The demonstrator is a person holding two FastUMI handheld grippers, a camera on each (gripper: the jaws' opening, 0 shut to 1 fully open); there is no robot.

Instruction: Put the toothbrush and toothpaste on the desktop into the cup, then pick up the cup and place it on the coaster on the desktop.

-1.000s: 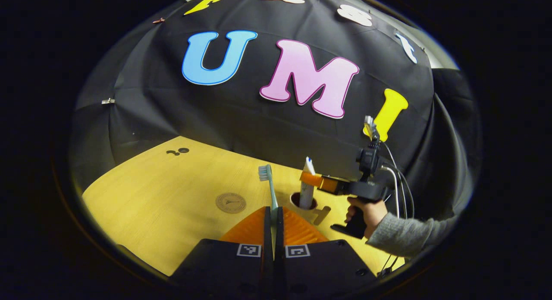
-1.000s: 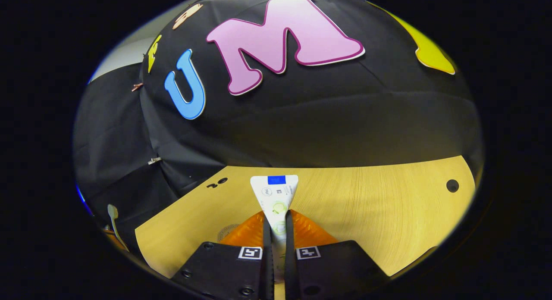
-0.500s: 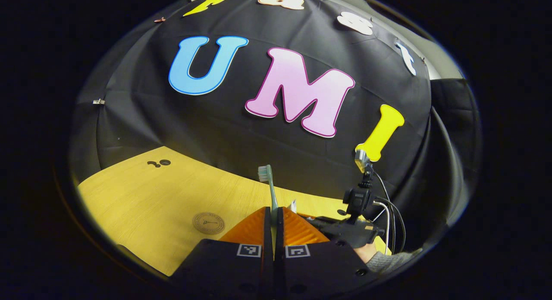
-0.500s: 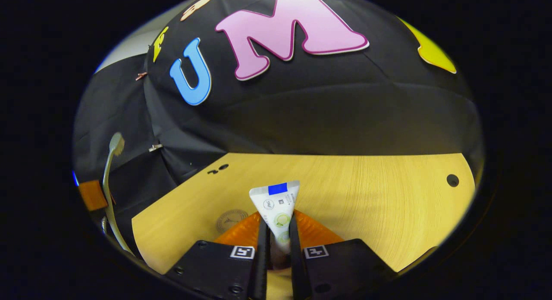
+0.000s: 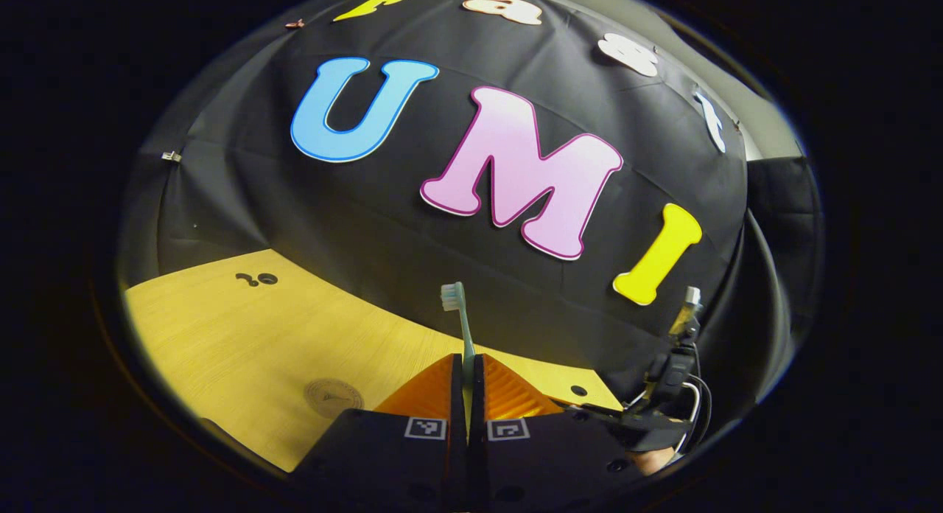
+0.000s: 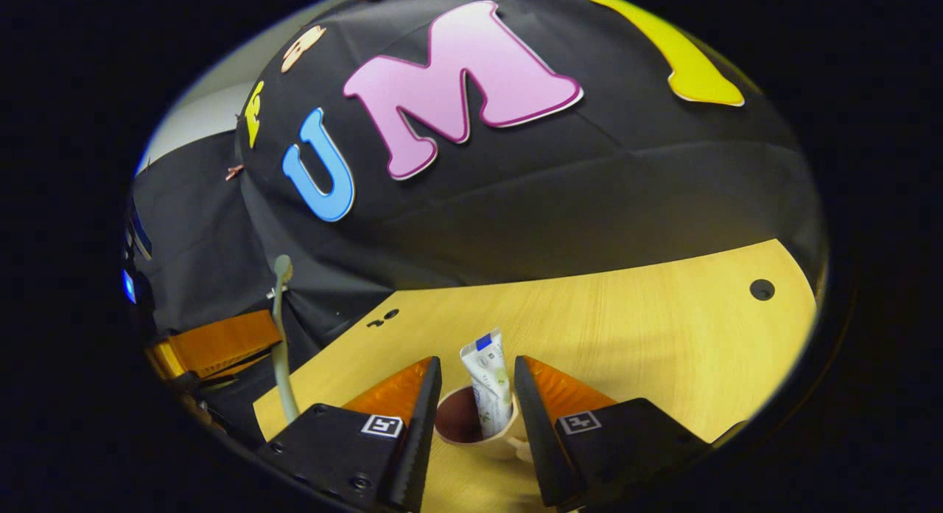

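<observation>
The left claw (image 5: 468, 365) is closed, both fingers pressed on an upright toothbrush (image 5: 463, 329), and it points toward 12 o'clock. The right claw (image 6: 477, 395) stands wide open with its fingers (image 6: 412, 402) apart, gripping nothing, tilted down toward 6 o'clock.

Wooden desktop (image 6: 633, 329) carries cup (image 6: 471, 433) and coaster (image 5: 333, 397).

One toothbrush (image 5: 463, 329), one toothpaste tube (image 6: 489, 380), one cup (image 6: 471, 429), one coaster (image 5: 333, 398), two tools.
</observation>
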